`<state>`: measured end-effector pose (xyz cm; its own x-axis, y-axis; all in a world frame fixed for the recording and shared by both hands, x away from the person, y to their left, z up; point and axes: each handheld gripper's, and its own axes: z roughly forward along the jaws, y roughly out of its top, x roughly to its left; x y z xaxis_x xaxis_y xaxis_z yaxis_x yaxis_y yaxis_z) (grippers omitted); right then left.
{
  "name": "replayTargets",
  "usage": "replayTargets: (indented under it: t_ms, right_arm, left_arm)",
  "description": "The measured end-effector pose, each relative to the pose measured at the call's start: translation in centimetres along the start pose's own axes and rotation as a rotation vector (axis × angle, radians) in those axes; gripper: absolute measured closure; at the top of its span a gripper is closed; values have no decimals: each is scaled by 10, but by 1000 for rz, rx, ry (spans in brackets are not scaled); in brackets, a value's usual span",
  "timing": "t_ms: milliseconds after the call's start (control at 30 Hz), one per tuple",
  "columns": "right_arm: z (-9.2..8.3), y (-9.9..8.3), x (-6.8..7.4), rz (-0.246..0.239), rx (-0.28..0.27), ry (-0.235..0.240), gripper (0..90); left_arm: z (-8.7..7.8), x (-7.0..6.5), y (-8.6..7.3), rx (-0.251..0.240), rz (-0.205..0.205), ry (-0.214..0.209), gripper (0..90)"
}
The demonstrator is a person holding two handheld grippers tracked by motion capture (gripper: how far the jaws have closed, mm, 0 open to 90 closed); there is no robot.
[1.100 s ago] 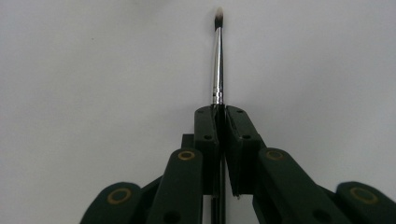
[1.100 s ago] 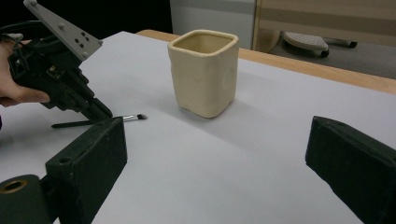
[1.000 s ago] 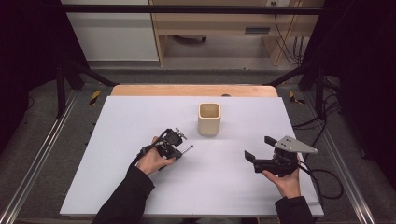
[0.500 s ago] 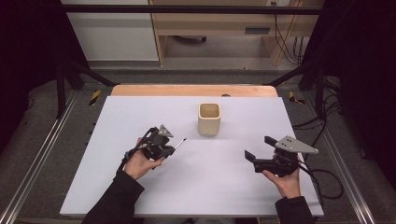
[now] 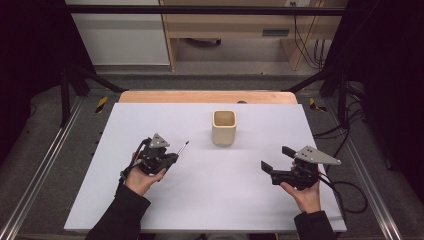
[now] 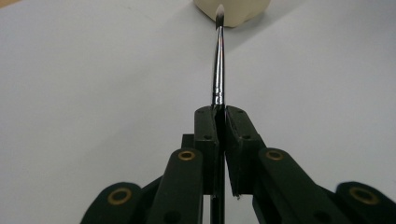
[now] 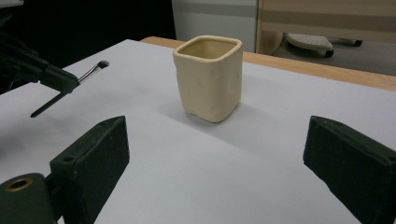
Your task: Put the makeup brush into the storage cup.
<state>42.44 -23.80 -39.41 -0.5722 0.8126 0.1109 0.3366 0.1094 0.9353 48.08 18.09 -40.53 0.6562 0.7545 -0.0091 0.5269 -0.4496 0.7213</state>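
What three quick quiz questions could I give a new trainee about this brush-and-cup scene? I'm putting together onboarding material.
1. True or false: the left gripper is shut on the brush.
2. Which way does the brush's bristle tip point? A) toward the cream cup B) toward the person C) straight down at the table
3. Fill in: the right gripper holds its jaws ____, with nothing between them.

Key
1. True: in the left gripper view the jaws pinch the brush at its metal ferrule.
2. A: the tip lines up with the cup, short of it.
3. Open: in the right gripper view the cup stands upright well beyond the jaws.
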Motion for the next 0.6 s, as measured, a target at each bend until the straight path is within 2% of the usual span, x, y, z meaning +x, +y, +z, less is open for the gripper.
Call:
replayTargets:
  t_ms: [367,600]
  right_arm:
    - [1,5,7,10,-15,27,77]
    - [6,10,14,2,-13,33,77]
  left_arm:
    - [-11,-4,2,-115,-40,21,838]
    - [-17,-6,4,-167,-55,33,838]
